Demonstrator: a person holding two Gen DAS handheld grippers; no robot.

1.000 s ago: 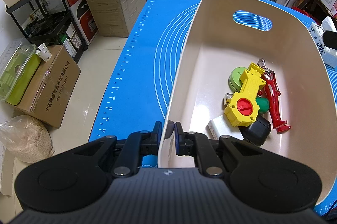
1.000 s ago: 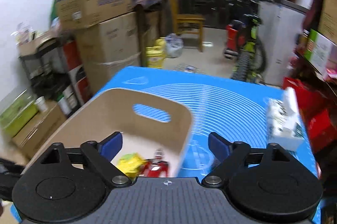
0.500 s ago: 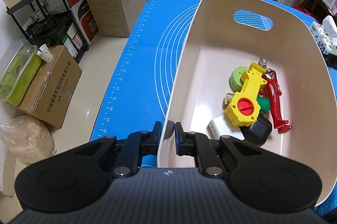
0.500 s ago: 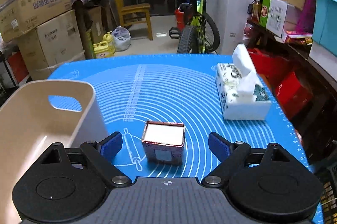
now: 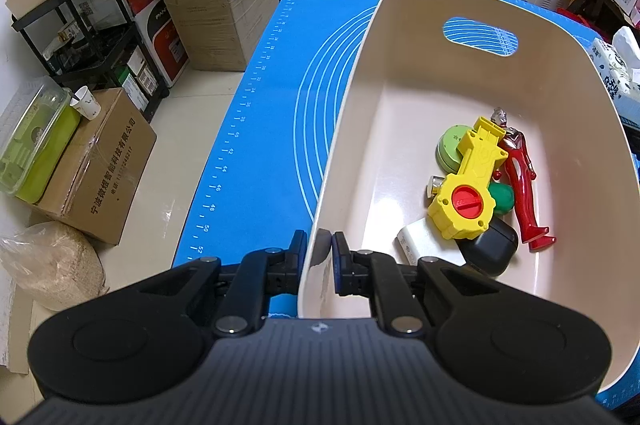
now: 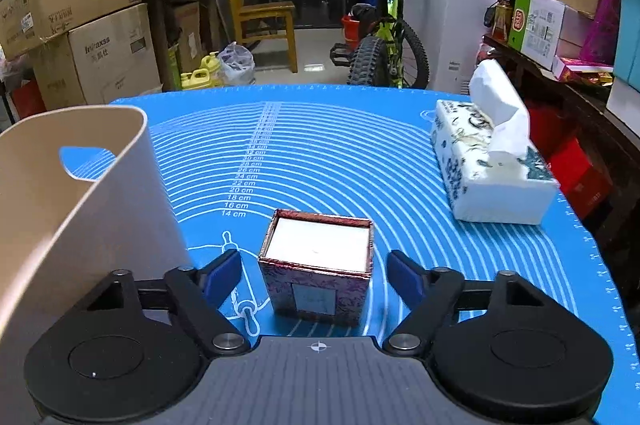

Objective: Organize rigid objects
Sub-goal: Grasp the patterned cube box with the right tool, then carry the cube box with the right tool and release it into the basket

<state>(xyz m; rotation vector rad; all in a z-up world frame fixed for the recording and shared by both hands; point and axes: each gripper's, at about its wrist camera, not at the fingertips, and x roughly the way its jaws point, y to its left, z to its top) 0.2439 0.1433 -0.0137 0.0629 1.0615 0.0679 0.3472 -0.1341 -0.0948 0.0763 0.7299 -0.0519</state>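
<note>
Blue mat (image 6: 340, 153), upright box (image 6: 318, 267) between spread right fingers (image 6: 222, 275), left fingers (image 5: 299, 253) clamping bin (image 5: 400, 37) rim.

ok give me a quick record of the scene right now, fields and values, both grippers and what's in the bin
left gripper: shut on the near rim of the bin
right gripper: open, fingers either side of the small box, not touching it
bin contents: yellow toy, red figure, green disc, green ball, black case, white block
mat: blue, under everything
tissue box: on the mat, right of the small box

Glossy smooth plastic bin (image 5: 472, 81) — shiny patterned-foil box (image 6: 318, 267) on a matt mat (image 6: 320, 153).
</note>
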